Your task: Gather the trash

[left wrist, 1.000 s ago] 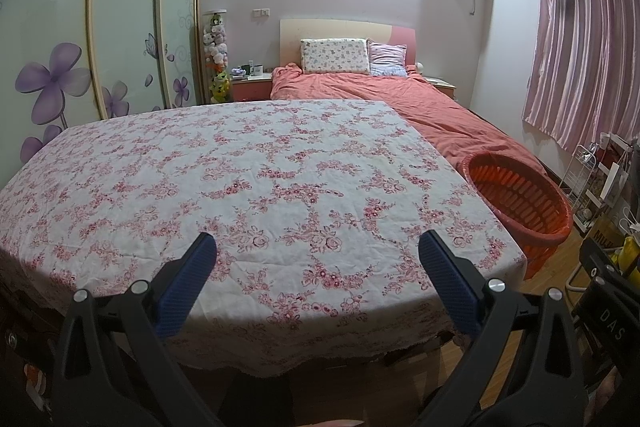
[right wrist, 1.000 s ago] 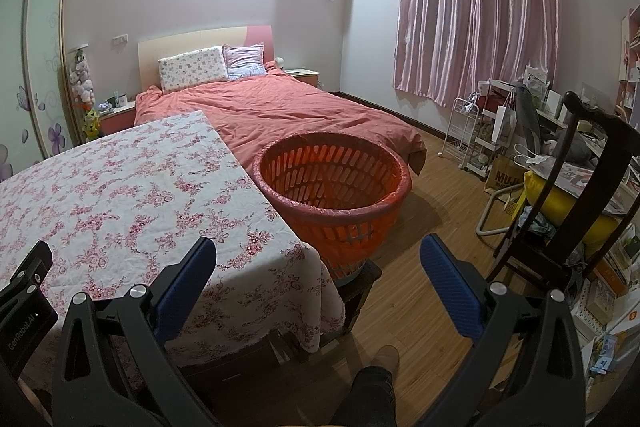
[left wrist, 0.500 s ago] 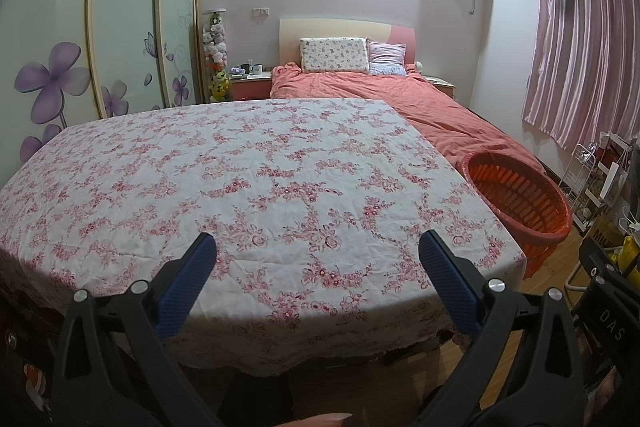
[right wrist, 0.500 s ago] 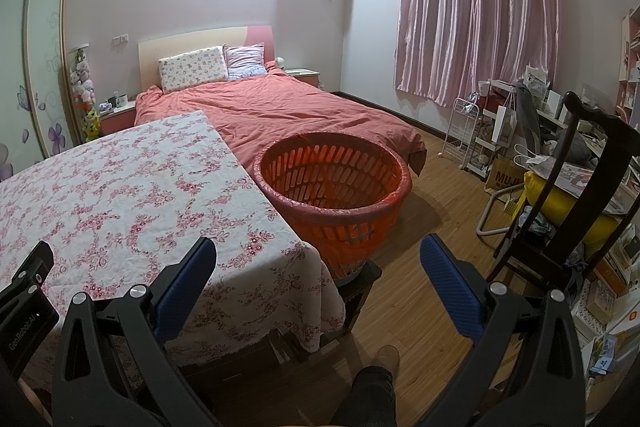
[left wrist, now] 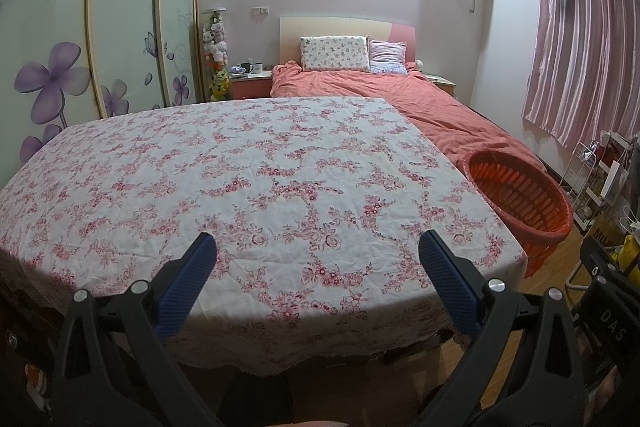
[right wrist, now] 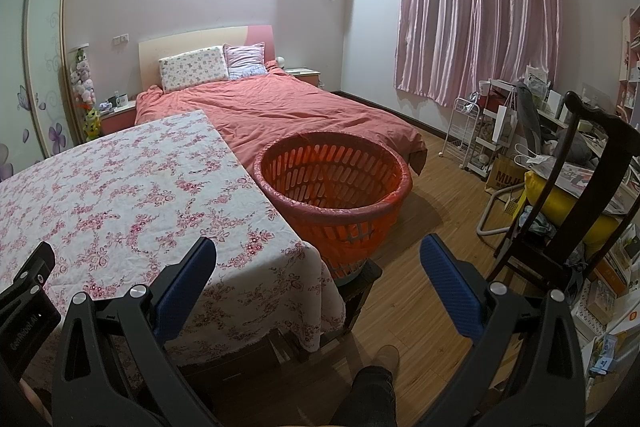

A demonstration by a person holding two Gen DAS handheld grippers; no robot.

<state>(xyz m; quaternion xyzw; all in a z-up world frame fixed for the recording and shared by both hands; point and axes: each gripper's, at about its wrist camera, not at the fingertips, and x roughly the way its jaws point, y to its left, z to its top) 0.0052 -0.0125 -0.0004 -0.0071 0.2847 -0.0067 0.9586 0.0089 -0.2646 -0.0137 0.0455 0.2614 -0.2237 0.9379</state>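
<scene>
An orange slatted basket [right wrist: 334, 183] with a pink liner stands on a low stool to the right of a table covered by a floral cloth [right wrist: 120, 195]. It also shows at the right in the left wrist view [left wrist: 518, 197]. I see no trash on the cloth [left wrist: 240, 187]. My left gripper [left wrist: 318, 251] is open and empty, above the table's near edge. My right gripper [right wrist: 318, 251] is open and empty, in front of the basket and the table's right corner.
A bed with a coral cover [right wrist: 288, 111] lies behind the table and basket. A dark wooden chair [right wrist: 576, 195] and cluttered shelves [right wrist: 496, 131] stand on the right. A wardrobe with flower decals [left wrist: 100, 47] lines the left wall. Wood floor [right wrist: 432, 227] lies between basket and chair.
The left wrist view has shifted slightly, with the table a little farther up in frame. The right gripper has not visibly moved.
</scene>
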